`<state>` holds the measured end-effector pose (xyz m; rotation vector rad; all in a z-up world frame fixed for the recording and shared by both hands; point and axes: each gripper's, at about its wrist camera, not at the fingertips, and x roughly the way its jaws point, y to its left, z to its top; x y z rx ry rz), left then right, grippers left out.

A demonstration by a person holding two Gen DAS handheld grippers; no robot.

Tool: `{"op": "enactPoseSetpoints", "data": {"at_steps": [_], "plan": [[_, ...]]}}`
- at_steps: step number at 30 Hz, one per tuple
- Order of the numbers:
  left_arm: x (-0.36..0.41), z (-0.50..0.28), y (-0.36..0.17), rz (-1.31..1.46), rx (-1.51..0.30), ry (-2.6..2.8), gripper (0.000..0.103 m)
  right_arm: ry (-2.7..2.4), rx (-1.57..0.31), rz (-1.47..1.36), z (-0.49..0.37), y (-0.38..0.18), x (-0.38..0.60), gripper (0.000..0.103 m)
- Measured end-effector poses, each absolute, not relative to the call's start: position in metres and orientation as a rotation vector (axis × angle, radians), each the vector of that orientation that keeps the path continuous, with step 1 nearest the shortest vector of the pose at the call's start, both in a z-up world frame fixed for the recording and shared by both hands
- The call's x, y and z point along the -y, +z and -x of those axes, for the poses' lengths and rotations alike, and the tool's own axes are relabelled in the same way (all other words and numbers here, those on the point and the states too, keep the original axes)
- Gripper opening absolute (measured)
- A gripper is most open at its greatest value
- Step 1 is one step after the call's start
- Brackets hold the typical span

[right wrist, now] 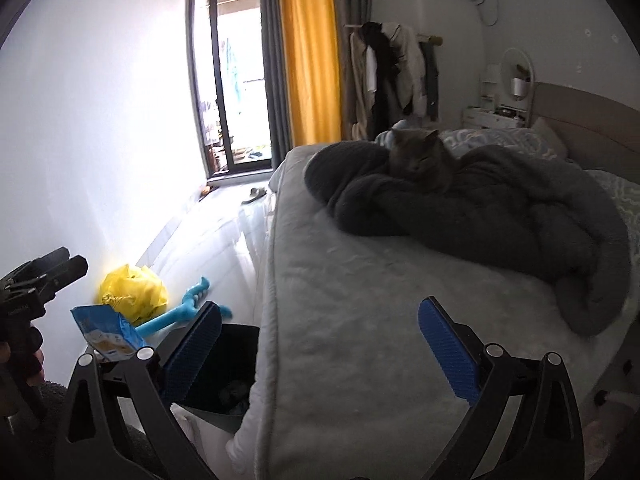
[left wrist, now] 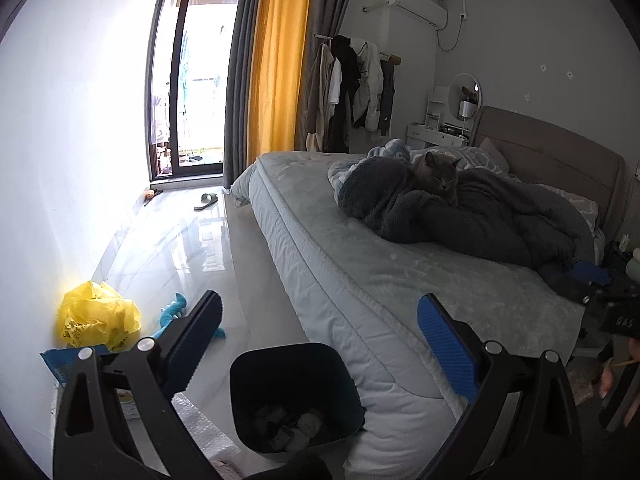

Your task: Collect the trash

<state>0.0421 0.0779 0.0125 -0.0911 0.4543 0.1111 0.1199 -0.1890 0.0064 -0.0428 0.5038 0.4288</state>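
- Left gripper [left wrist: 320, 324]: jaws spread wide, nothing btwn them; hangs over black trash bin [left wrist: 296, 396] on floor by bed [left wrist: 360, 264].
- Right gripper [right wrist: 320, 328]: jaws released, empty, above bed edge.
- Bin has crumpled trash inside.
- Yellow bag [left wrist: 98, 316], blue packet [right wrist: 106, 330], blue toy [right wrist: 176, 316] on floor near wall.
- Grey cat [left wrist: 438, 176] on blanket.

The right gripper [right wrist: 320, 344] gapes empty above the bed's [right wrist: 360, 320] edge, a dark bin [right wrist: 228, 364] below (trash inside); a grey cat [right wrist: 420, 156] dozes on the blanket [right wrist: 500, 216].
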Motion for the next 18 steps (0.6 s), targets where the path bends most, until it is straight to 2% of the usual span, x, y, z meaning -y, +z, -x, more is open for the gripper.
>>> {"op": "enactPoseSetpoints", "data": {"at_steps": [9,18], "plan": [[-0.043,-0.023,0.005,-0.007,-0.452,0.075,0.099,0.358,-0.41,0.001,-0.067,0.009,0.249,0.1],[-0.03,-0.016,0.004,-0.042,-0.428,0.106,0.099,0.401,-0.397,-0.082,-0.063,0.005,0.263,0.1]]}}
